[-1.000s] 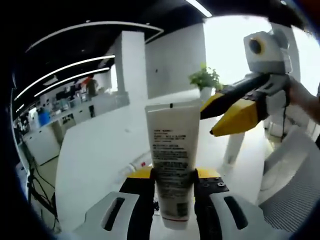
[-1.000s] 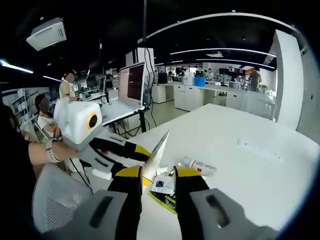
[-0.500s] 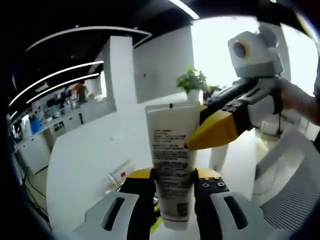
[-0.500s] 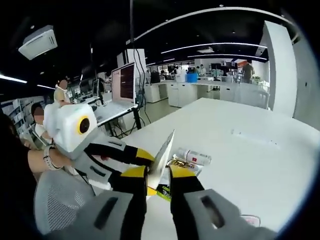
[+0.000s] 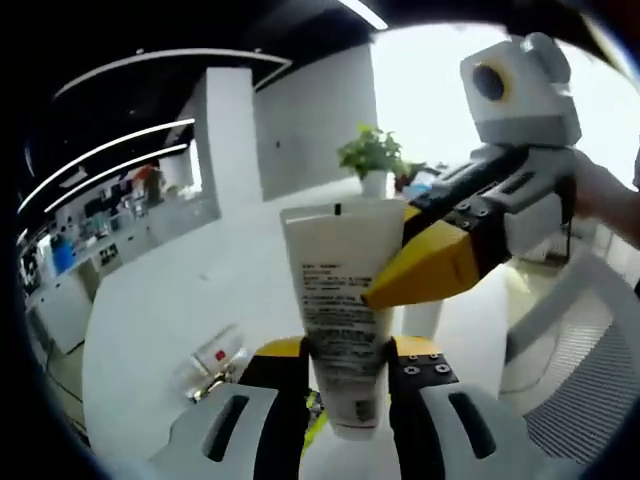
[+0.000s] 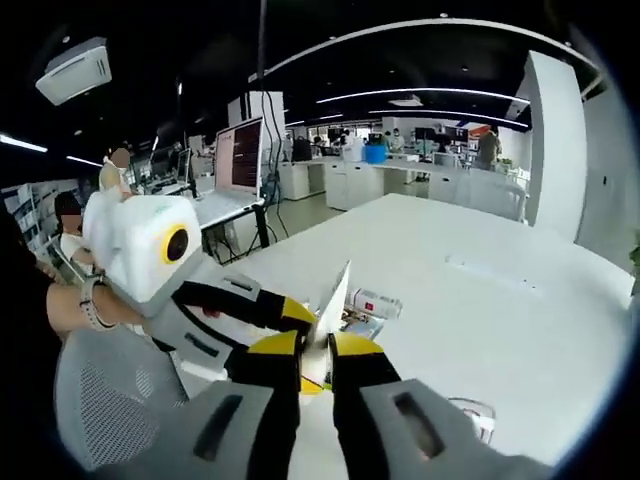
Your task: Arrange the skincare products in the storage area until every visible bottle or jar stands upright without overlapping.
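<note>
You have two claws at work: the left claw [image 5: 345, 375] and the right claw [image 6: 315, 365], and one white tube [image 5: 343, 300] caught between them. One small clear bottle [image 5: 212, 362] lies on its side on the one white tabletop [image 5: 160, 320]. You can also count one potted plant [image 5: 371, 160], one open laptop [image 6: 240, 165], and one mesh chair [image 6: 105, 400].

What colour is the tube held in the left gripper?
White, with dark printed text; the tube shows best in the left gripper view.
</note>
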`<action>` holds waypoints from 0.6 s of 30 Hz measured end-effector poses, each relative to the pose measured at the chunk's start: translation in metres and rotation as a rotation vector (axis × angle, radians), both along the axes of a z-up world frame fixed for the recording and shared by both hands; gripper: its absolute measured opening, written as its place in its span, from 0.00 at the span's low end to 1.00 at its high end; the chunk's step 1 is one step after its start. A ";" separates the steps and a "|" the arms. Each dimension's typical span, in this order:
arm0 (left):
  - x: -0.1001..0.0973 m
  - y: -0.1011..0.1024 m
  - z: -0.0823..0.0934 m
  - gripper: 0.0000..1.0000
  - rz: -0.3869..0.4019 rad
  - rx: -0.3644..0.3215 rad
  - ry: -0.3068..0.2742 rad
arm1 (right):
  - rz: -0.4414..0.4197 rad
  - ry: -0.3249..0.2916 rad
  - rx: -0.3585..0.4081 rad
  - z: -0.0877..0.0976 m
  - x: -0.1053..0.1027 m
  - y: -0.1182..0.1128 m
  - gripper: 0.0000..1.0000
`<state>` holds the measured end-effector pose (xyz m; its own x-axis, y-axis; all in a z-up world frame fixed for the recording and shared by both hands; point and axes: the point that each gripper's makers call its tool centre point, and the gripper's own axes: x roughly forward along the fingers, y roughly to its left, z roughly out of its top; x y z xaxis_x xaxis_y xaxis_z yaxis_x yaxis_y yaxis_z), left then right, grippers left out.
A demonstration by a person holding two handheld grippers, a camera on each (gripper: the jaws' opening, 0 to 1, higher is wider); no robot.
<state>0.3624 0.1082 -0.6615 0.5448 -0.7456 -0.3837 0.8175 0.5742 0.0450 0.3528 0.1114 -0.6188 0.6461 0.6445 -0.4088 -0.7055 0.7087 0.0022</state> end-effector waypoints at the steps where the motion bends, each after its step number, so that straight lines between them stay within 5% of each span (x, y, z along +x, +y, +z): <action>1: 0.000 -0.001 -0.001 0.26 -0.001 -0.001 0.006 | -0.002 0.000 0.002 -0.001 0.000 -0.001 0.10; 18: -0.007 -0.023 -0.014 0.26 -0.046 0.026 0.033 | -0.027 -0.034 -0.006 -0.012 -0.009 -0.019 0.08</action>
<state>0.3557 0.0850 -0.6759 0.4971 -0.7588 -0.4209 0.8441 0.5353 0.0321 0.3437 0.0922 -0.6305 0.6768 0.6241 -0.3904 -0.6857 0.7274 -0.0260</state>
